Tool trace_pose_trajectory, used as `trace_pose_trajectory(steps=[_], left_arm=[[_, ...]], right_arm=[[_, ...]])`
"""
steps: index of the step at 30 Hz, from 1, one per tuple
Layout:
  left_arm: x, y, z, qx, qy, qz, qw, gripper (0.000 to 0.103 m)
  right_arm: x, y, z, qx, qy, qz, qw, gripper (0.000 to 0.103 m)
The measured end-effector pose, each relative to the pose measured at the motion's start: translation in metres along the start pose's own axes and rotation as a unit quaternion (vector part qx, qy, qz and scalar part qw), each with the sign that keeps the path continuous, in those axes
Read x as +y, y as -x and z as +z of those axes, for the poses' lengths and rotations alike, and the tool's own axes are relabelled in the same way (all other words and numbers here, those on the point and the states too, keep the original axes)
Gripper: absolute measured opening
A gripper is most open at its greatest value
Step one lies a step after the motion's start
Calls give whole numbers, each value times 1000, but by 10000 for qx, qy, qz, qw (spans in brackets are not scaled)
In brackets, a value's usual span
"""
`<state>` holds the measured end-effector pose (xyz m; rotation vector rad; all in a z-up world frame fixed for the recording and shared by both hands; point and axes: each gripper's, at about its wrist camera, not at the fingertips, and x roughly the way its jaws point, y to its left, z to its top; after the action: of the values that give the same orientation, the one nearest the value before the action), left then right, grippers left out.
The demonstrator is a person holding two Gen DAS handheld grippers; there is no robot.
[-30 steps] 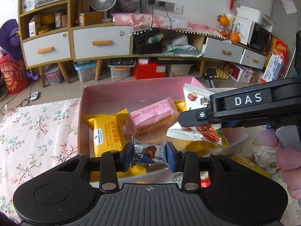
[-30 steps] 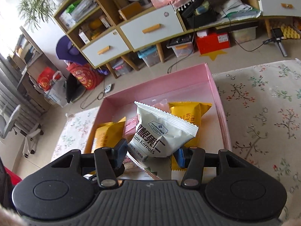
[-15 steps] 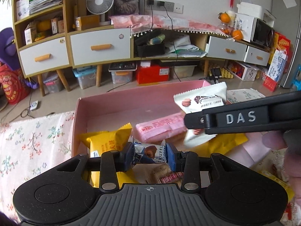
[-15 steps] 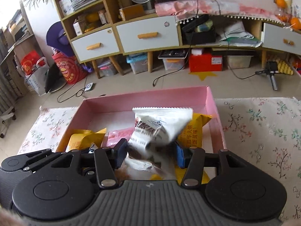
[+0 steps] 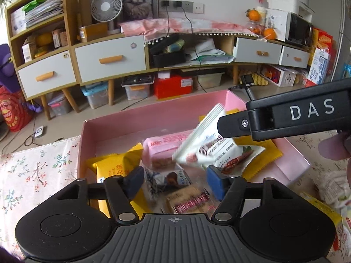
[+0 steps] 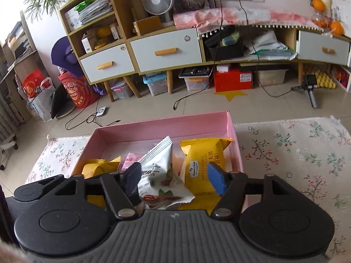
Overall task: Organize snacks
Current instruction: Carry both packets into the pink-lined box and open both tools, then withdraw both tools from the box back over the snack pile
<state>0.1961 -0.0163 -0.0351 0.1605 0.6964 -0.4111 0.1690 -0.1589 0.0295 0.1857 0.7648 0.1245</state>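
My left gripper (image 5: 174, 183) hangs over the near part of the pink box (image 5: 122, 127). Its jaws are opening, and the small blue truffle chocolate packet (image 5: 166, 178) lies loose between the pads without touching them. My right gripper (image 6: 174, 179) is over the same pink box (image 6: 162, 127), its jaws opening too. The white pecan kernels packet (image 6: 162, 175) sags between the pads, clear of the right one. In the left wrist view that white packet (image 5: 210, 146) is blurred, under the right gripper's black finger (image 5: 285, 118).
Yellow packets (image 5: 116, 166) (image 6: 204, 166), a pink packet (image 5: 162, 149) and a clear-wrapped biscuit (image 5: 188, 199) lie in the box. More snacks (image 5: 326, 188) sit on the floral tablecloth (image 6: 296, 153) to the right. A person's fingers (image 5: 333, 149) show at the right edge.
Both pairs of jaws have spread apart. The truffle packet and the white pecan packet were gripped before and have slipped free down into the pink box.
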Motion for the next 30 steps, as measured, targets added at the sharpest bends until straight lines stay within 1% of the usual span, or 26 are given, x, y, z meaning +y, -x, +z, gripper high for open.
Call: trace_pose_trajectory(steps=[3, 5, 7, 9, 13, 16, 19, 25, 30], left_arm=[[-2, 7, -1, 42, 4, 1, 10000, 70], [-3, 14, -2, 37, 19, -9, 10000, 75], [-4, 22, -2, -13, 50, -5, 10000, 83], [-5, 30, -3, -63, 114, 50, 9999, 87], [-4, 44, -4, -80, 229, 110, 9996, 87], [-3, 56, -5, -88, 324, 188, 9993, 91], [-3, 67, -7, -80, 451, 198, 9988, 91], [-4, 88, -18, 13, 736, 169, 9971, 95], [-8, 103, -31, 172, 788, 175, 9966, 95]], right_arm=[[-1, 4, -1, 17, 38, -28, 10000, 74], [-3, 9, -2, 25, 51, -31, 10000, 77], [-5, 14, -4, 25, 63, -46, 10000, 80], [-6, 18, -5, 17, 68, -60, 10000, 85], [-10, 28, -10, 36, 55, -94, 9999, 87], [-12, 36, -13, 48, 25, -98, 9999, 90], [-14, 44, -17, 56, 40, -85, 9999, 92], [-17, 61, -28, 76, 103, -72, 9999, 96], [-19, 73, -37, 118, 147, -115, 9998, 97]])
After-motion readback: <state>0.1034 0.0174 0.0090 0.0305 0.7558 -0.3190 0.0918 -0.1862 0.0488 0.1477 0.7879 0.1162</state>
